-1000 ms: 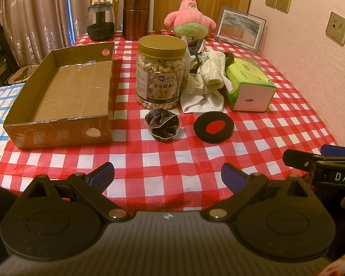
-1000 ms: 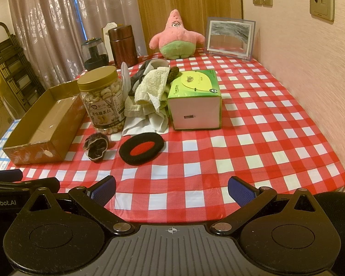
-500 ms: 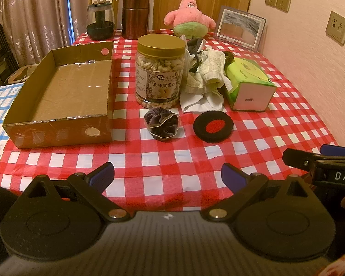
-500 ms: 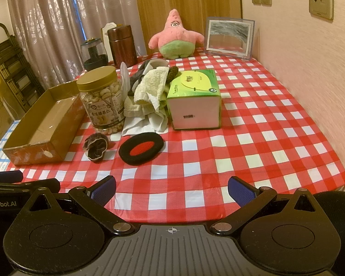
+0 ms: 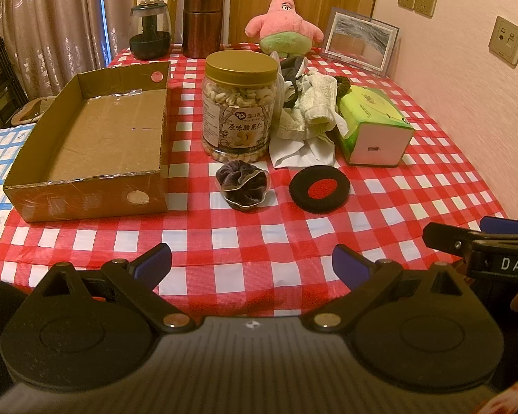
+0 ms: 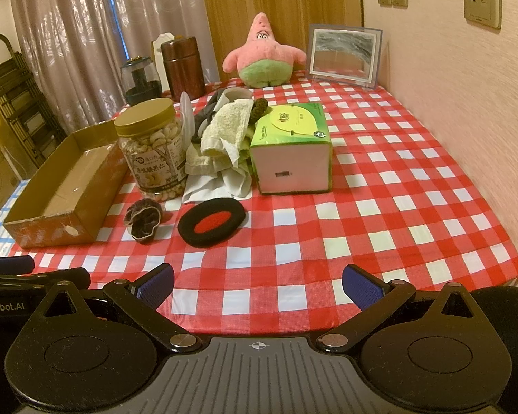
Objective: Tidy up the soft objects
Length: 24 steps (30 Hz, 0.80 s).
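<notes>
At the near edge of the counter [image 5: 431, 186], checked red-and-white cloth: left claw [image 5: 252, 264] spread wide, blue pads holding nothing, hovering just short of the edge. Right claw [image 6: 258, 282] same deal, spread and empty, parked just beside the left one at its 3 o'clock.

Soft stuff, seen from the left wrist camera:
- dark velvet scrunchie [image 5: 242, 185] dead ahead at 12 o'clock, lying just in front of the cashew jar [image 5: 240, 106]
- black foam ring with red centre [image 5: 320, 189] at about 1 o'clock, flat on the cloth, near the scrunchie but not touching
- heap of cloths [image 5: 309, 117] behind the ring, wedged between jar and green tissue box [image 5: 374, 127], leaning on both
- pink starfish plush [image 5: 284, 24] way back at 12 o'clock, upright at the far edge

Open cardboard box [image 5: 96, 138] at 10 o'clock, just beside the jar, nothing inside. Picture frame [image 5: 361, 43] propped by the wall at 1 o'clock, brown canister [image 5: 203, 24] and dark glass jar [image 5: 151, 32] at 11 o'clock along the far edge.
</notes>
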### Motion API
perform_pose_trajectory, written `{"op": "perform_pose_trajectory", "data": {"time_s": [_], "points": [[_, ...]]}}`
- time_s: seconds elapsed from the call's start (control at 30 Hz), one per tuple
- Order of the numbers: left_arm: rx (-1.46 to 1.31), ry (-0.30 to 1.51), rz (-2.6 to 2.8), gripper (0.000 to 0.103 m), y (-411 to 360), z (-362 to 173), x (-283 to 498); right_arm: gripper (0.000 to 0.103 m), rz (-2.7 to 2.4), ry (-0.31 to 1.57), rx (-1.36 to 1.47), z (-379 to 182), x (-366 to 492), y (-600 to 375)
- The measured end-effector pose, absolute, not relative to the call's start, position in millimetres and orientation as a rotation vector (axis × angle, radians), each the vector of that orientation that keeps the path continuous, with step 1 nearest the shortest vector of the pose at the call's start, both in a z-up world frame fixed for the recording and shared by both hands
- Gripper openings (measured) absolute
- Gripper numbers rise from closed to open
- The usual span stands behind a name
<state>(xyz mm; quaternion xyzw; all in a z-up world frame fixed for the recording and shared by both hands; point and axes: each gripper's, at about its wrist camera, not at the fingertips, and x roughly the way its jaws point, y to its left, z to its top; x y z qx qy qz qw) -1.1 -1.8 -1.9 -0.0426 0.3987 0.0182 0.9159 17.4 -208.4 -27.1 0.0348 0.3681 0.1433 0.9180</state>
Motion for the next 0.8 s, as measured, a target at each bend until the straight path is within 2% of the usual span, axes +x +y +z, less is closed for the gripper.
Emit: {"op": "perform_pose_trajectory", "data": {"time_s": [0.8], "points": [[-0.112,0.818,0.025,0.099,-3.4,1.9,-0.8,0.102,0.313,0.756,0.100,-19.3,23.6,-206.7]]}}
